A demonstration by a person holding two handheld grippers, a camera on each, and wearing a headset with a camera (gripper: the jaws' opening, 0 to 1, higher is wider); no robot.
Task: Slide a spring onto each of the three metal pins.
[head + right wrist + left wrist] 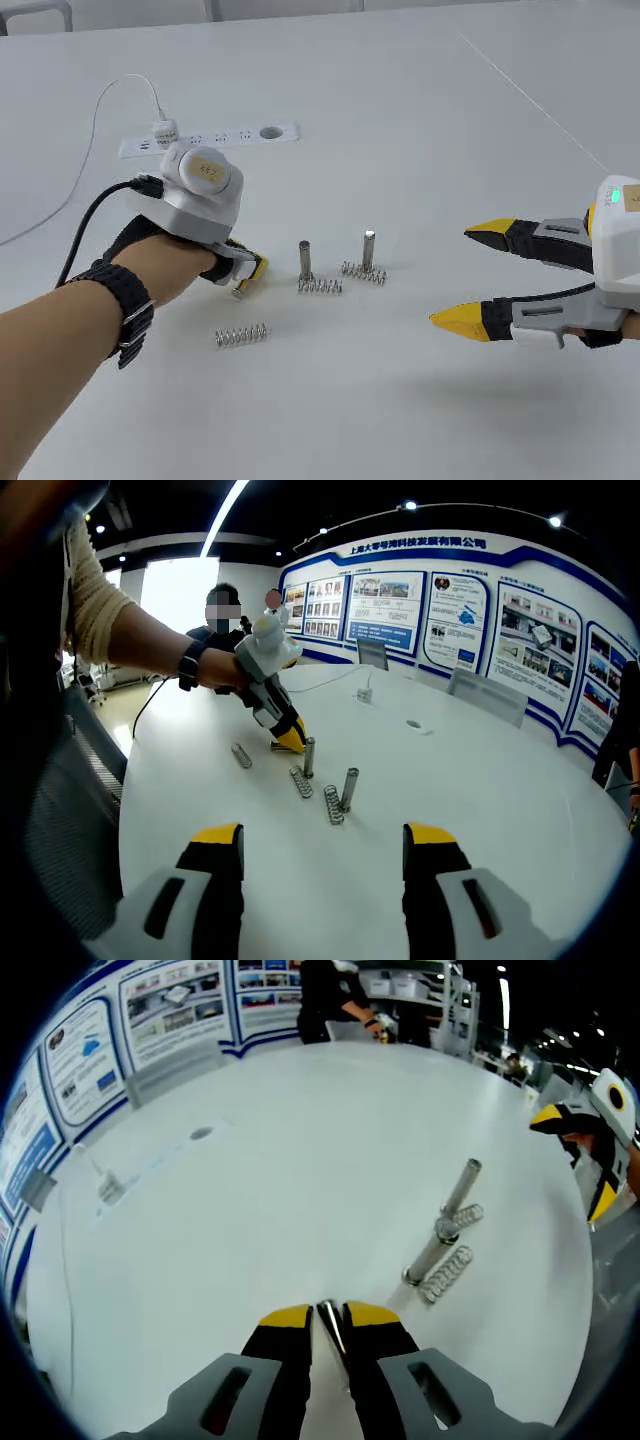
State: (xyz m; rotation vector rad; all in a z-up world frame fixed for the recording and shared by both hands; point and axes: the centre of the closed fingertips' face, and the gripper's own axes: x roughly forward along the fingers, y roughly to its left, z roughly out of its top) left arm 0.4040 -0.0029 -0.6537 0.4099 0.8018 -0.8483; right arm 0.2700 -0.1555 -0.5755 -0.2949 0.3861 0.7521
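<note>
Springs [320,286] like these are small, light wire coils. They look soft along their length and apt to roll or skate on the smooth white table [420,120]. A hard pinch could crush the turns, so I judge it best to nip each 1 lightly across the middle of the coil, leaving an end free to go over a pin's tip. The pins [368,248] are stiff, slick metal and look easy to topple, so they are best held low.

The left gripper [250,270] has its jaws closed tight on a slim metal rod [332,1328], by its look the 3rd pin. The rod runs out between the yellow tips in the left gripper view, and in the head view its end points down at the table. The right gripper [470,276] holds nothing. Its jaws are spread wide and it hangs above the table, well apart from the parts.

Just beside the left gripper's tips stand 2 upright pins, the nearer pin [305,258] first and the other past it. A spring lies flat at the foot of each, touching or very nearly touching the base. The lone spring [242,335] lies on its side near the person's left wrist, clear of both pins. No pin carries a spring yet, so all 3 are left to do. A power strip [210,140] lies farther back.
</note>
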